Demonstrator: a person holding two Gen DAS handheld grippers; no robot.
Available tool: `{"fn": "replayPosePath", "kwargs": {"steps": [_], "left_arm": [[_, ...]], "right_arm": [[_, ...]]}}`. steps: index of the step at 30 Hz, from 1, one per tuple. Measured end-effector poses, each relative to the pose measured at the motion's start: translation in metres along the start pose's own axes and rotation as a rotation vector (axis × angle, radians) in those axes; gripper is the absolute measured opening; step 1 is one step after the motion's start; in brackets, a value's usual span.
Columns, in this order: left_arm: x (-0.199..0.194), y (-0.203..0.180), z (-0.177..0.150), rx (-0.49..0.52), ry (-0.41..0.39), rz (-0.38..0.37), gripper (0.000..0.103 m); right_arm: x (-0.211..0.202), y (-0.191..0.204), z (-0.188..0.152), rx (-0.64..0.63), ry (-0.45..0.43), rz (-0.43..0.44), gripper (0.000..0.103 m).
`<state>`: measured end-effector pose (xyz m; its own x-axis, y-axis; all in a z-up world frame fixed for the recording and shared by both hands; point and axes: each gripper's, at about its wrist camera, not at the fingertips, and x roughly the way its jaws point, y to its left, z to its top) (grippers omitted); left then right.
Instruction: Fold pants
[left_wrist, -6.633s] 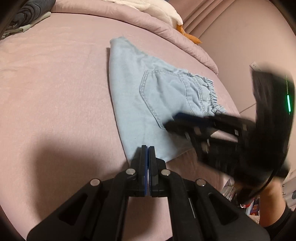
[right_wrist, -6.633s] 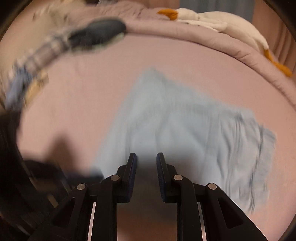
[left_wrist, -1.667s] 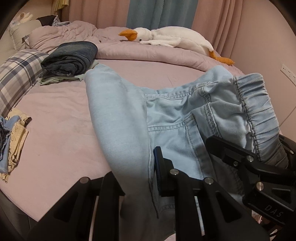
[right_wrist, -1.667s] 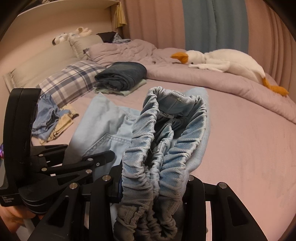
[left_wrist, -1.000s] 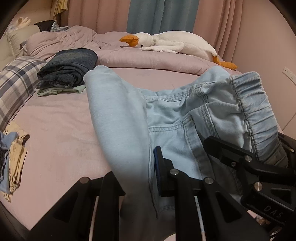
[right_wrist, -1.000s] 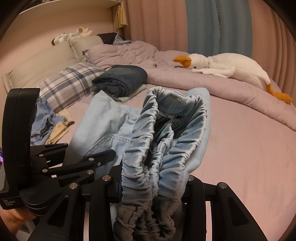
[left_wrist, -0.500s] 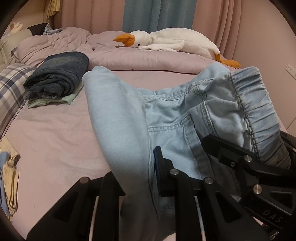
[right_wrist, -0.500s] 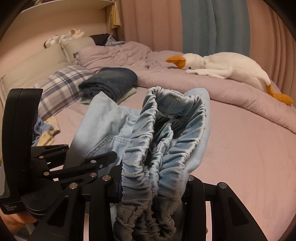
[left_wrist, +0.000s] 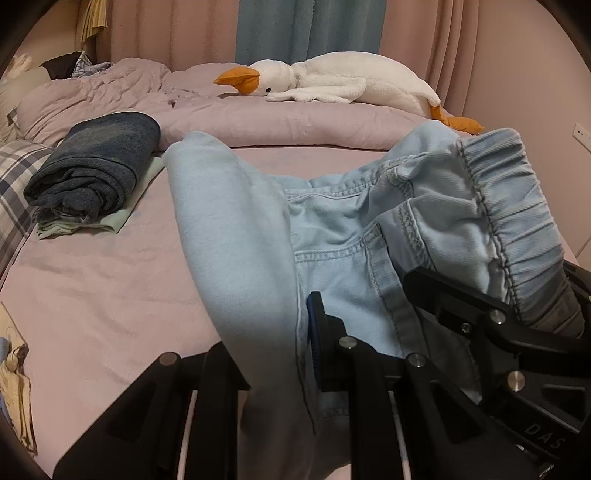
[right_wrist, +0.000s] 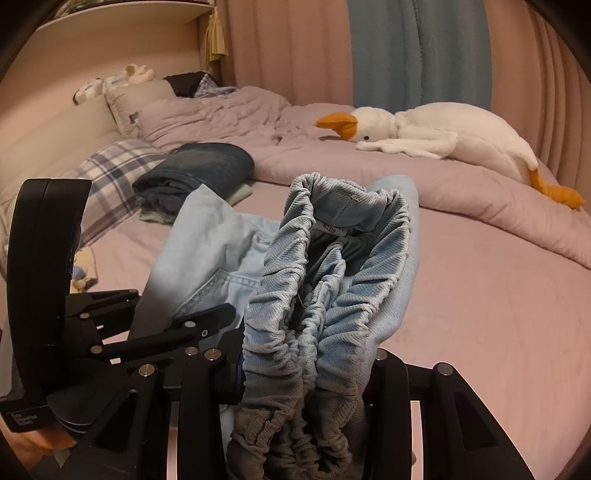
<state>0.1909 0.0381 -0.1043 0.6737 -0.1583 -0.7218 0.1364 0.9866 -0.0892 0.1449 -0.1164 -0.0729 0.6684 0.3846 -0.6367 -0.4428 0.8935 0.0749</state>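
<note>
Folded light blue denim pants are held up off the pink bed by both grippers. My left gripper is shut on the folded edge, which drapes over its fingers. My right gripper is shut on the bunched elastic waistband. The right gripper also shows in the left wrist view, close beside the left one, under the waistband. The left gripper shows at the left of the right wrist view.
A pile of folded dark jeans on a pale green garment lies at the bed's left. A plush goose rests on the rolled duvet at the back. A plaid pillow and loose clothes are at the left edge.
Both grippers, still holding the pants, have moved over the bed toward the pile of dark jeans and the goose; the view has swung slightly. The grips are unchanged.
</note>
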Motion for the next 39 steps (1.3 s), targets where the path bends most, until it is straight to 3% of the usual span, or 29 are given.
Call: {"fn": "replayPosePath", "kwargs": {"steps": [25, 39], "left_arm": [[0.058, 0.006, 0.006, -0.001, 0.108, 0.001, 0.016], [0.066, 0.023, 0.003, -0.024, 0.167, -0.013, 0.028]], "right_arm": [[0.044, -0.02, -0.001, 0.051, 0.107, 0.018, 0.041], [0.067, -0.065, -0.015, 0.254, 0.207, 0.126, 0.041]]}}
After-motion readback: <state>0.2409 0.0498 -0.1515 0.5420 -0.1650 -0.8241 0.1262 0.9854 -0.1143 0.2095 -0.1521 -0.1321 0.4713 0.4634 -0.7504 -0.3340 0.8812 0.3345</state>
